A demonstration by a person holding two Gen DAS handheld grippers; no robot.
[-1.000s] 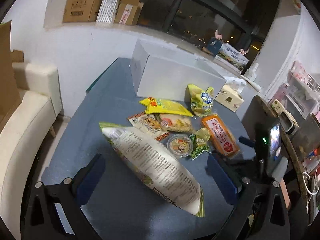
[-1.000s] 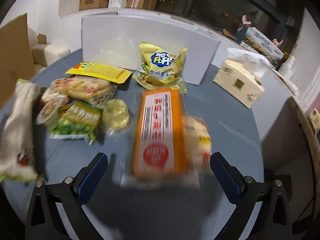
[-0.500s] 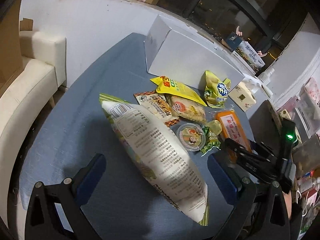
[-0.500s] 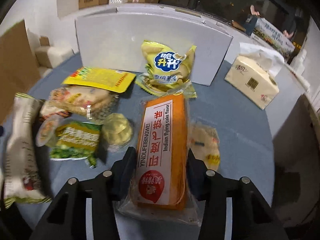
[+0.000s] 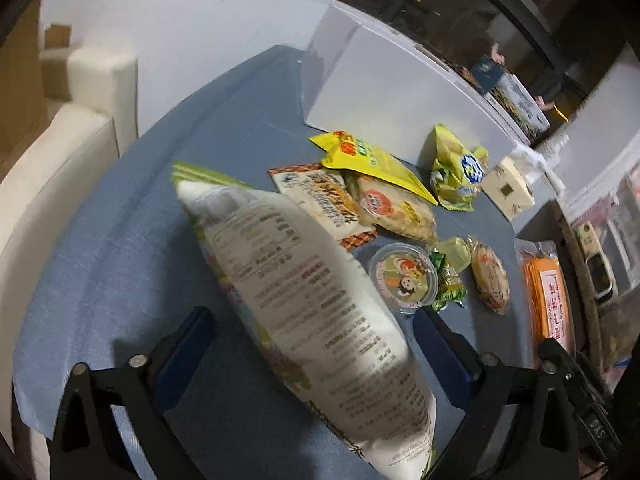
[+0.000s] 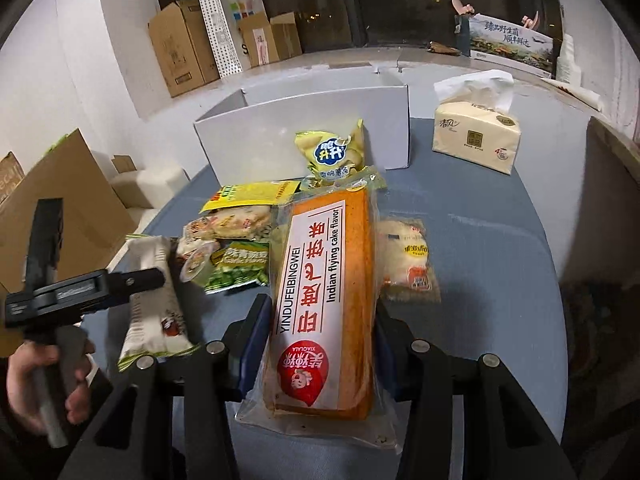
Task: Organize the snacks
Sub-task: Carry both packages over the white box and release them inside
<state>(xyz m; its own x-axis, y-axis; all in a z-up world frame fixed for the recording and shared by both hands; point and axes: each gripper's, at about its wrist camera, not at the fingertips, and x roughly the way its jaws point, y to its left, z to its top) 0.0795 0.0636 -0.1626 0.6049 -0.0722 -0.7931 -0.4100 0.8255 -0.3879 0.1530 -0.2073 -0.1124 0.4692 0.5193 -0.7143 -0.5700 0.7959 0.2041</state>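
Note:
A big white snack bag (image 5: 320,320) lies on the blue table (image 5: 140,240) between the fingers of my left gripper (image 5: 312,344). Its jaws are closing, and the pads stand a little off the bag's sides. My right gripper (image 6: 320,344) is shut on the orange cake pack (image 6: 324,280) and holds it tilted above the table. The left wrist view has this pack (image 5: 548,296) at its right edge. A white open box (image 6: 304,132) stands at the back of the table. In the right wrist view the big bag (image 6: 156,300) lies at the left.
Loose snacks lie before the box: a yellow-green chip bag (image 6: 332,152), a yellow pouch (image 5: 368,160), a jelly cup (image 5: 402,276), a green pea pack (image 6: 240,268), a round cracker pack (image 6: 408,260). A tissue pack (image 6: 476,136) stands back right. A hand (image 6: 40,380) holds the left gripper.
My right gripper shut on the orange cake pack and lifted it, baring a cracker pack beneath. My left gripper sank toward the big bag and its jaws narrowed slightly.

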